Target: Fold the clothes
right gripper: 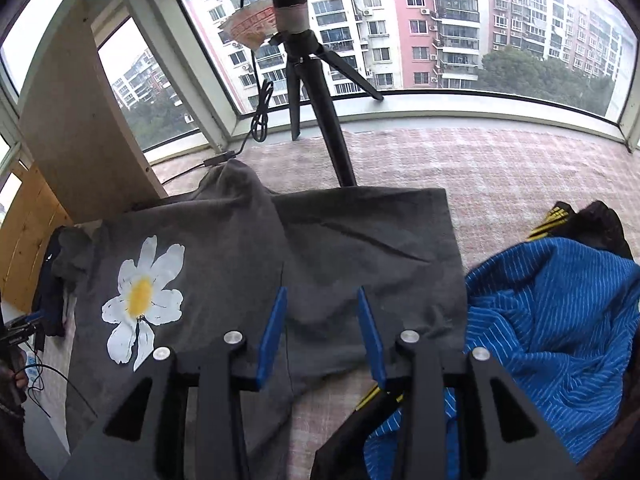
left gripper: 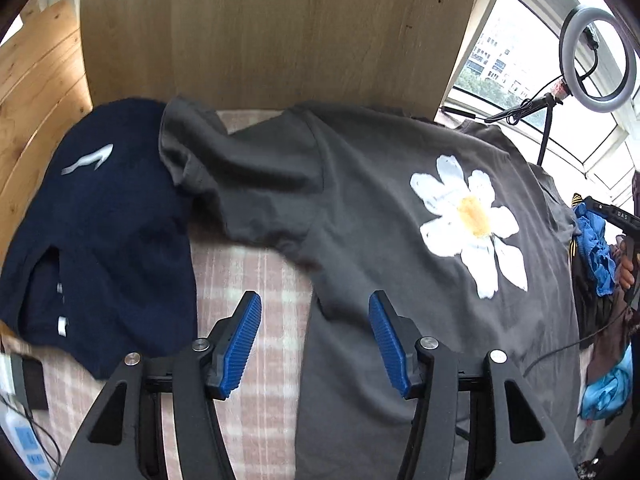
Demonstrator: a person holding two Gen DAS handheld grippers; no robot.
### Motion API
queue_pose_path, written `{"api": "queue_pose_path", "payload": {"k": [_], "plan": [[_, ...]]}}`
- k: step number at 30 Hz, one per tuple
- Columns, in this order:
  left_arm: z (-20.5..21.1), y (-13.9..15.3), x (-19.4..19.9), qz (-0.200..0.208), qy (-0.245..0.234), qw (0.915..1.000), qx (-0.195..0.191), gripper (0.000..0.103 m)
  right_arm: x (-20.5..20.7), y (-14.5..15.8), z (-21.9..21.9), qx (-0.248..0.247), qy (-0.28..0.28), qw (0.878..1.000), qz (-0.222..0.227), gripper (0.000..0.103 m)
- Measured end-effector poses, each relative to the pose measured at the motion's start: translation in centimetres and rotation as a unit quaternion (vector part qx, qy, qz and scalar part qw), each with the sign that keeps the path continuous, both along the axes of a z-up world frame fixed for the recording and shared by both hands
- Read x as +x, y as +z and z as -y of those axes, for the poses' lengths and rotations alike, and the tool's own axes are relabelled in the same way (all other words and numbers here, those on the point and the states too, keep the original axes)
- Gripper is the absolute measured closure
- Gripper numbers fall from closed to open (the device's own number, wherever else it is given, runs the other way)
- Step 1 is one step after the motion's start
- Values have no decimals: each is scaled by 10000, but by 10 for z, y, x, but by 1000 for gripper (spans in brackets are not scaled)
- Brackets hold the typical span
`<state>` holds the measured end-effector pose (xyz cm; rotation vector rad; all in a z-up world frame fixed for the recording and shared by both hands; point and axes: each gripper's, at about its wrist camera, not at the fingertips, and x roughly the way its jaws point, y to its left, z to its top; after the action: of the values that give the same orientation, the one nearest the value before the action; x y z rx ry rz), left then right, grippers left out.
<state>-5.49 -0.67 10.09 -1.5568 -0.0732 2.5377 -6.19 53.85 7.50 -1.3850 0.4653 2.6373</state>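
Your grey shirt (left gripper: 360, 216) with the daisy lies spread flat, one sleeve reaching toward the navy shirt (left gripper: 104, 232), which sits bundled beside it. Blue striped clothes (right gripper: 552, 320) lie heaped on its other side. Both grippers (left gripper: 314, 340) (right gripper: 320, 332) hover over the grey shirt, jaws spread, holding nothing.

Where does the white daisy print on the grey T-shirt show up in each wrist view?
Left wrist view: daisy print right of centre, beyond the open left gripper.
Right wrist view: daisy print at lower left, left of the open right gripper.
Shared landmark: the grey T-shirt.
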Motion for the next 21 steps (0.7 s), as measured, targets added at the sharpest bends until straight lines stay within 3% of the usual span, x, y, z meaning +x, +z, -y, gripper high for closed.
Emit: {"api": "queue_pose_path", "payload": {"k": [5, 11, 14, 16, 18, 21], "plan": [[-1, 4, -77, -351, 198, 9989, -218, 48, -17, -16, -16, 269, -210, 9993, 146, 67], [-43, -38, -149, 97, -221, 9988, -435, 48, -37, -36, -35, 592, -462, 9967, 321, 67], [-62, -63, -167, 192, -216, 9943, -1026, 48, -47, -45, -44, 752, -587, 9946, 408, 67], [-64, -75, -171, 289, -129, 9945, -1002, 48, -53, -51, -51, 869, -613, 9933, 461, 64], [-62, -79, -170, 275, -102, 9953, -926, 48, -57, -53, -54, 1003, -449, 9930, 426, 54], [-58, -81, -166, 176, -100, 9958, -890, 46, -62, -50, -43, 1153, 10, 9931, 220, 54]]}}
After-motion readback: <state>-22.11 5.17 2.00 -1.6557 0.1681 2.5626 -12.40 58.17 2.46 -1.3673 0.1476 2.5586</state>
